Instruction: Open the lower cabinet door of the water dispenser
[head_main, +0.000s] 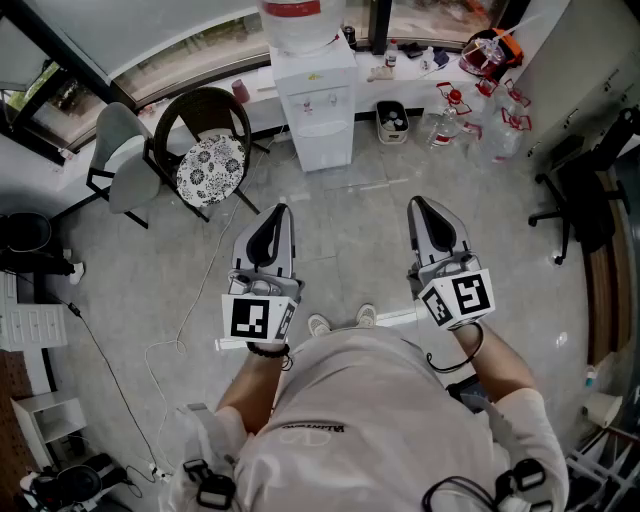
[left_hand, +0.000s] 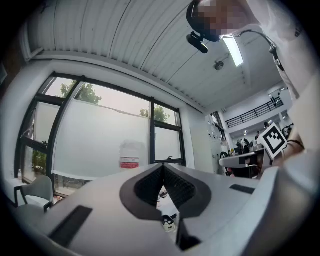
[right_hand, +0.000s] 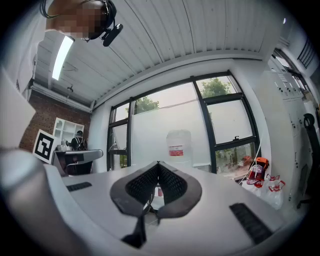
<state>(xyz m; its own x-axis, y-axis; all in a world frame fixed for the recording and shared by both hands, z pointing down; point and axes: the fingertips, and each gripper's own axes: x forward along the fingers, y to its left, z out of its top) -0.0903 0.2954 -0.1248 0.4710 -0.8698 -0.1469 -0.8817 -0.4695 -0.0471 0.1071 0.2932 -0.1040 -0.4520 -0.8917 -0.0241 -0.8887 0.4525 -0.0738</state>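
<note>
The white water dispenser (head_main: 318, 100) stands against the far window wall, with its bottle (head_main: 299, 22) on top and its lower cabinet door (head_main: 325, 146) flat against the body. Both grippers hover over the floor, well short of it. My left gripper (head_main: 274, 210) points toward the dispenser; its jaws meet at the tips with nothing between them. My right gripper (head_main: 419, 204) is held level, shut and empty. In the left gripper view the bottle (left_hand: 129, 156) shows above the shut left gripper (left_hand: 162, 165). In the right gripper view the bottle (right_hand: 178, 146) rises behind the right gripper (right_hand: 158, 164).
A dark wicker chair with a patterned cushion (head_main: 209, 165) and a grey chair (head_main: 122, 158) stand left of the dispenser. A small bin (head_main: 391, 121) and several clear jugs (head_main: 460, 120) lie to its right. A black office chair (head_main: 580, 205) is at the right; a cable (head_main: 190, 310) runs across the floor.
</note>
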